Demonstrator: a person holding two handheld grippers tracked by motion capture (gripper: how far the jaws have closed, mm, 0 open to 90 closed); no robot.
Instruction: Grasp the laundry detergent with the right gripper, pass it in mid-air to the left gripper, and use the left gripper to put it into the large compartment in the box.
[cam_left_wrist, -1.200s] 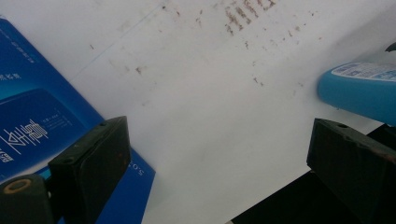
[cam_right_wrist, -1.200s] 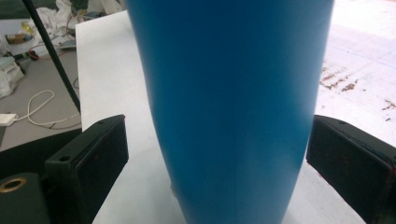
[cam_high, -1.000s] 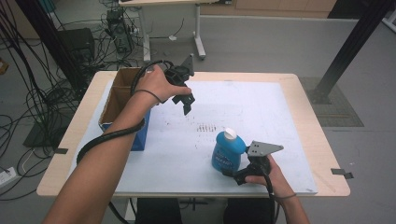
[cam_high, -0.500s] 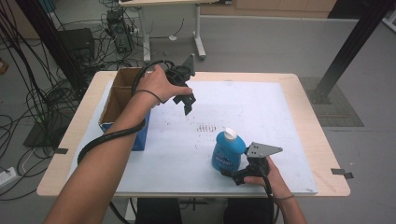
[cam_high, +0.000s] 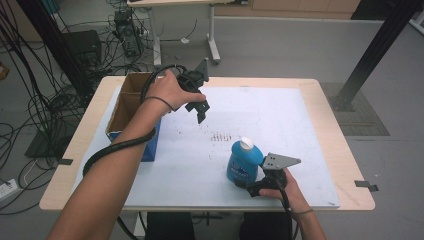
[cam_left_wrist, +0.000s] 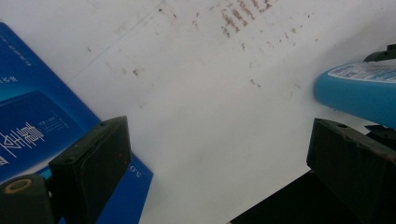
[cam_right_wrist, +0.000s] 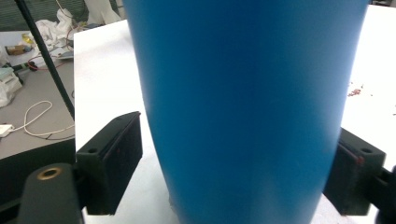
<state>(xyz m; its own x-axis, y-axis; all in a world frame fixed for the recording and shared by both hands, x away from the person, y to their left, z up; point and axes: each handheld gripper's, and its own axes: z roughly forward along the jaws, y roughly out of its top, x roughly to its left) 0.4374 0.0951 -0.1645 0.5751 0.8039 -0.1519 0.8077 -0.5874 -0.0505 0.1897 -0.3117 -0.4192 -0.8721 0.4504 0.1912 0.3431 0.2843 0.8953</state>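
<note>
The blue bottle (cam_high: 243, 162) with its white cap stands upright on the white mat (cam_high: 300, 120) that covers the counter (cam_high: 345, 145), near the person's edge and well apart from the cardboard box (cam_high: 131, 102) at the counter's left side. The right claw (cam_high: 248, 185) has come in low at the bottle's base. In the right gripper view the bottle's blue wall (cam_right_wrist: 243, 107) sits between the two black jaws, which have just been closing on it. The jaw on the right of that view looks to be at the wall, while a sliver of white mat still shows between the other jaw and the bottle, so I read the grip as not yet made: jaws around the bottle, still released.

The left claw (cam_high: 199, 107) hangs in the air just beside the box, pointing down at the mat, its jaws wide apart with nothing between them. Its own view looks down past the box's blue printed side (cam_left_wrist: 42, 126) toward the bottle (cam_left_wrist: 359, 91).

Risks, as I judge them:
- The hold is low on a tall bottle. If one jaw touches first, it may push the base sideways and tip the bottle toward the stained patch of mat (cam_high: 220, 136).
- The smooth, rounded wall could slip or twist in the jaws when lifted, since most of the weight would sit above them.
- A hard squeeze may dent the plastic wall.

Count: one bottle, one box, one mat, two claws.
</note>
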